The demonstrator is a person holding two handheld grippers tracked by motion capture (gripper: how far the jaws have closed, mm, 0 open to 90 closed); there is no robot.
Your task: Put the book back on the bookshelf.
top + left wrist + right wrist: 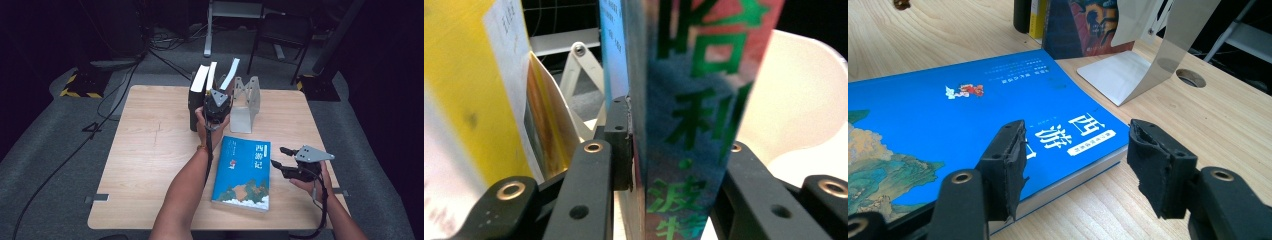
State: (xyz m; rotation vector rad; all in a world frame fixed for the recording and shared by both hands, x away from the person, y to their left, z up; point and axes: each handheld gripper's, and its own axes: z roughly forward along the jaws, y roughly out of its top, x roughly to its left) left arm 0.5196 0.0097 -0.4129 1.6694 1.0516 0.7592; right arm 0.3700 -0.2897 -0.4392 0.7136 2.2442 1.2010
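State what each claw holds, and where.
Left claw clamps an upright dark book across its spine. Right claw holds nothing.

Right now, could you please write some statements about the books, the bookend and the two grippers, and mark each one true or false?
1. The left gripper is shut on the upright book. True.
2. The blue book stands upright in the metal bookend. False: it lies flat on the table, cover up.
3. The right gripper holds the blue book. False: its jaws are open, one above the cover, one past the book's edge.
4. The metal bookend stands beside the upright books. True.
5. The table is wooden. True.
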